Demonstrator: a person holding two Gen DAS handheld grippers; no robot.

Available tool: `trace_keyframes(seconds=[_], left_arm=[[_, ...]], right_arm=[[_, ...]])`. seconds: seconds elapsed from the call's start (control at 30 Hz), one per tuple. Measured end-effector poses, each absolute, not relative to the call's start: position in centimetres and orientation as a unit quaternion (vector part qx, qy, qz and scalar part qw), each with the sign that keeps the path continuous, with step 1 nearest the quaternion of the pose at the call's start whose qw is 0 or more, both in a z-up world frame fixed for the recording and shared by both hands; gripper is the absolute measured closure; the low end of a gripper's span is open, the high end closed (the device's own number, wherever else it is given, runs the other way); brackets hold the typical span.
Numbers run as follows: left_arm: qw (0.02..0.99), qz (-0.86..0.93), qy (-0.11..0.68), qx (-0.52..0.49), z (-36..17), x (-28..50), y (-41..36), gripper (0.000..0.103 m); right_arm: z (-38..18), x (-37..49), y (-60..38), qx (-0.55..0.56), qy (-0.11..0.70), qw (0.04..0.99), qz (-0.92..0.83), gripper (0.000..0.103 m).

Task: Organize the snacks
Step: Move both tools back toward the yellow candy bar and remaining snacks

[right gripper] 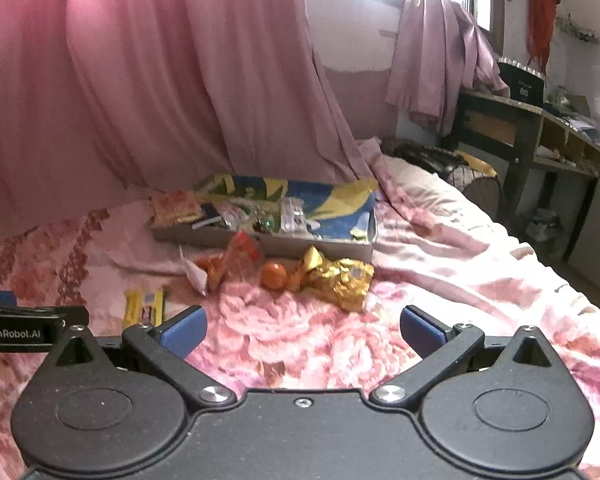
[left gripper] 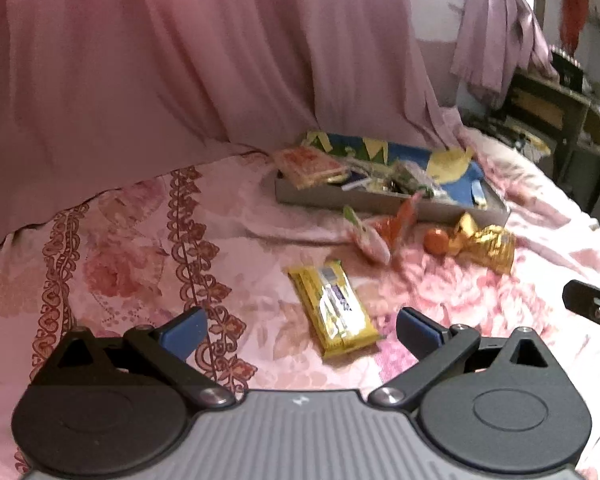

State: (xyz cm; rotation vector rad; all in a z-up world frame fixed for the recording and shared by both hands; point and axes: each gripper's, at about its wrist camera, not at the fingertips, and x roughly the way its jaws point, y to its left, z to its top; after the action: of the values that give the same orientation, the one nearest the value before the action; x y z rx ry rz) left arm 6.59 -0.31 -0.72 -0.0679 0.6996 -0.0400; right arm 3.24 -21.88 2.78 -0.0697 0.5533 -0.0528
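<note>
A yellow snack bar [left gripper: 334, 309] lies on the pink floral bedspread just ahead of my left gripper [left gripper: 300, 334], which is open and empty. Beyond it lie a pink-white packet [left gripper: 367, 236], an orange packet [left gripper: 400, 218], a small orange fruit [left gripper: 436, 241] and a gold foil pack [left gripper: 488, 245]. A shallow grey box [left gripper: 356, 200] with a blue-yellow lining holds several snacks. My right gripper [right gripper: 303, 330] is open, empty, short of the gold foil pack [right gripper: 346, 278] and orange fruit [right gripper: 275, 275]; the yellow bar [right gripper: 145, 307] lies at its left, the box [right gripper: 272, 242] farther back.
A pink curtain [left gripper: 160, 60] hangs behind the bed. A dark wooden desk [right gripper: 528, 128] with clutter stands to the right, with a lilac garment [right gripper: 440, 52] hanging near the window. The other gripper's body [right gripper: 18, 330] shows at the left edge of the right wrist view.
</note>
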Motion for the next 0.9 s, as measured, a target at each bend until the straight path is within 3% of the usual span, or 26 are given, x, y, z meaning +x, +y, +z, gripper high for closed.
trace_keyframes(seconds=[0.9], left_arm=[[0.899, -0.016, 0.432, -0.078, -3.3, 8.2, 0.4, 0.000]], right_arm=[[0.3, 4.8, -21.4, -0.065, 0.344, 0.935, -0.046, 0.001]])
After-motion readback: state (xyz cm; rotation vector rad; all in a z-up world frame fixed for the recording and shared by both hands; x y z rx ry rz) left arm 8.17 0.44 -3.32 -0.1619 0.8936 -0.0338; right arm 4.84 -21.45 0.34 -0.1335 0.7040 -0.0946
